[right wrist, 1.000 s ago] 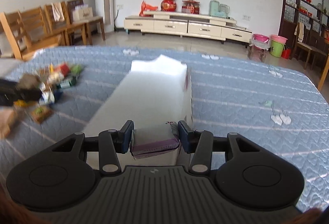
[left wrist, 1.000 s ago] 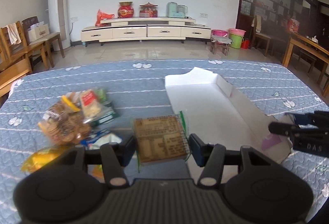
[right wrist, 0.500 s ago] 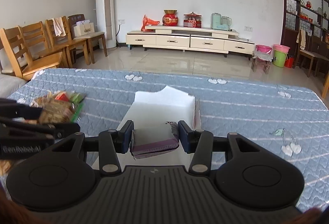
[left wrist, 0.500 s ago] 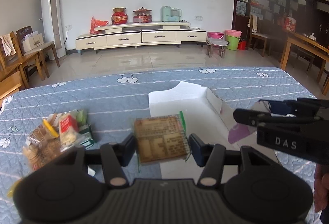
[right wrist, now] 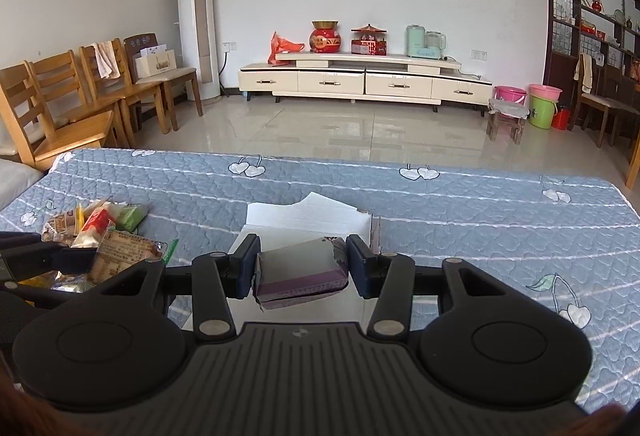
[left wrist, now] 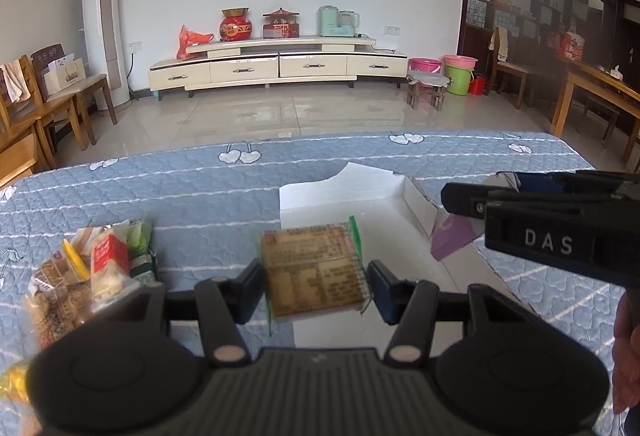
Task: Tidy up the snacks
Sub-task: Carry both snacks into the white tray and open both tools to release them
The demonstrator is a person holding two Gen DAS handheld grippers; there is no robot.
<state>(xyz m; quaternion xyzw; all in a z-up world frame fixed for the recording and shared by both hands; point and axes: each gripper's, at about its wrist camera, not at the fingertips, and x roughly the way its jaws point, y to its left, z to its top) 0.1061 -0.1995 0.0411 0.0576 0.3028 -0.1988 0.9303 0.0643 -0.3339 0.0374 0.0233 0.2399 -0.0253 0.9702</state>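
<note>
Looks like the carry-to-box step is in hand here. A brown snack packet (left wrist: 314, 270) with green sealed edges is pinched between the pads of the left claw (left wrist: 316, 286), jaws narrowed onto its two sides, and it's held up off the quilted blue surface (left wrist: 200, 192). A purple snack packet (right wrist: 300, 272) is gripped the same way by the right claw (right wrist: 302, 268), closed in snug on both ends.

The white box (left wrist: 340, 192) is laid open on the surface just beyond both claws, right of the snack pile (left wrist: 92, 268). Nothing can be seen inside it; its near part is hidden behind the packets and claws, so that bit can't be vouched for. The pile is left loose on the surface at the near left, several wrapped items heaped together, not in any container.

Next move, as a guess: both packets need to be brought over the box floor, lowered inside its low walls, and only then released. The two claws are close together, so one probably should be set down first to avoid a bump.
</note>
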